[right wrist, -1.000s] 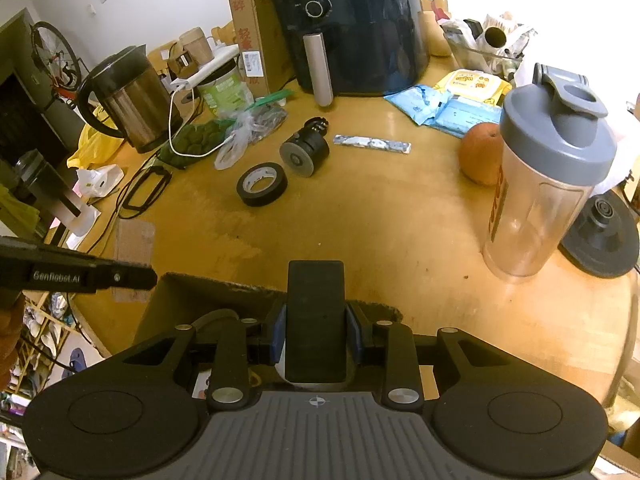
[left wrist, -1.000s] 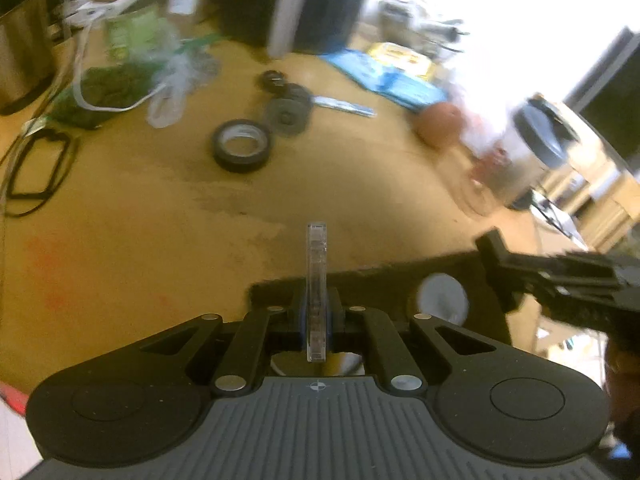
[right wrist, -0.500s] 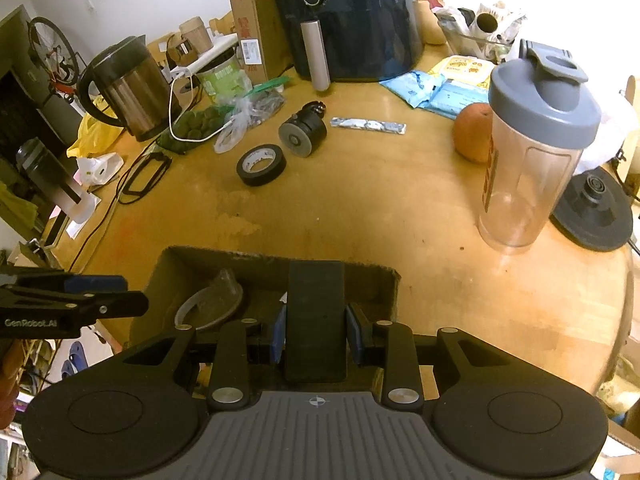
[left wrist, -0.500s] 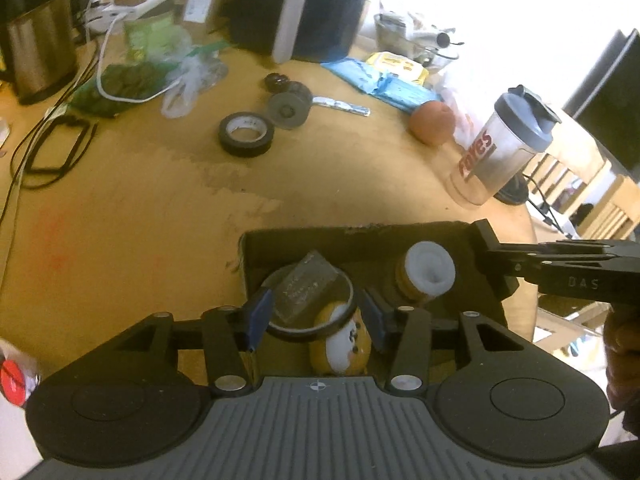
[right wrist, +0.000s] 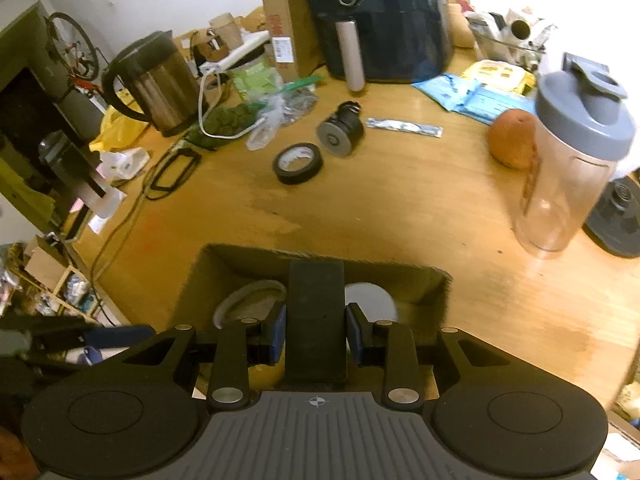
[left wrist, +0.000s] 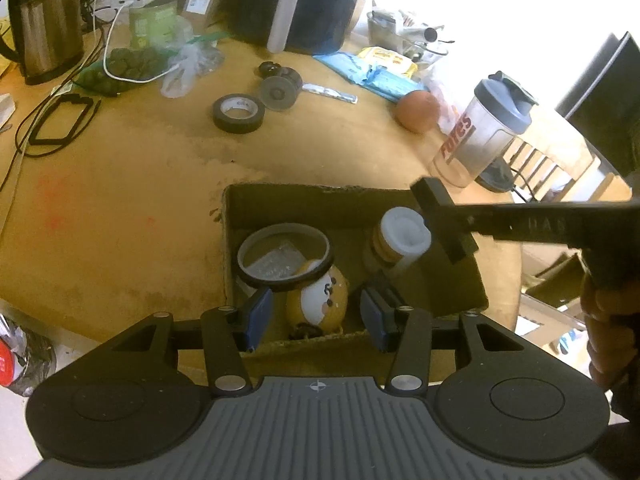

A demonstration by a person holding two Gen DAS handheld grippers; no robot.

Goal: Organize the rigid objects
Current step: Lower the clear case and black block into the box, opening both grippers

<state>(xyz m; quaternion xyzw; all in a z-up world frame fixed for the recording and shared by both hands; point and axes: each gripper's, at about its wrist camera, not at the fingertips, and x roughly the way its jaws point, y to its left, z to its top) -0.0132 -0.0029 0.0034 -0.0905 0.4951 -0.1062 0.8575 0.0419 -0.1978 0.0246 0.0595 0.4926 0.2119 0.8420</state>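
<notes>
My left gripper [left wrist: 316,316] has let its clear case drop into the cardboard box [left wrist: 280,196]; its fingers now gape empty above it. My right gripper [right wrist: 316,334] clamps a black slab [right wrist: 316,320] over the box's near edge. Next, I'd release it inside. Far across the bench [left wrist: 140,200]: one tape roll [left wrist: 239,113], one shaker [left wrist: 480,136], one orange [left wrist: 418,110].

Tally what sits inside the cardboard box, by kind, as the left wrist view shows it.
Round lid: 1
Clear plastic case: 1
Yellow toy: 1
White-capped jar: 1
Total: 4
</notes>
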